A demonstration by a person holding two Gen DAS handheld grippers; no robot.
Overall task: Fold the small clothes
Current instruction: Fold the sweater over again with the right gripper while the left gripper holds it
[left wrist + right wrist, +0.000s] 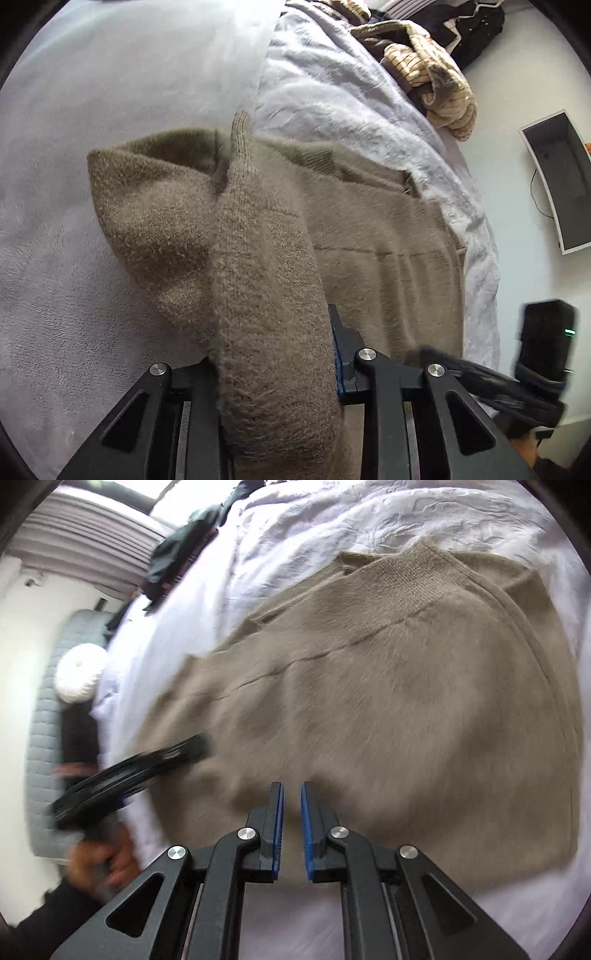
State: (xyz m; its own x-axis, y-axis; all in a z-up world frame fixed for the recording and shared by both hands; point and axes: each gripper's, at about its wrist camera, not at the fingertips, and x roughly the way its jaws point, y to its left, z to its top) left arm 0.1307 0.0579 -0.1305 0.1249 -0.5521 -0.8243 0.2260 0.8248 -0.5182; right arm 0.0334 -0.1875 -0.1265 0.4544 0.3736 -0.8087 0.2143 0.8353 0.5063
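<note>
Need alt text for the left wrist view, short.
The left gripper is shut on a fold of an olive-brown knit sweater, lifting a sleeve over its body on a pale lilac blanket. A pile of striped clothes lies beyond.

Left gripper [273,369] was clamped on a thick fold of the olive-brown knit sweater [376,236], which lay over the bed's [92,110] right edge. Striped beige clothing [432,74] was heaped near the bed's far right corner.
</note>
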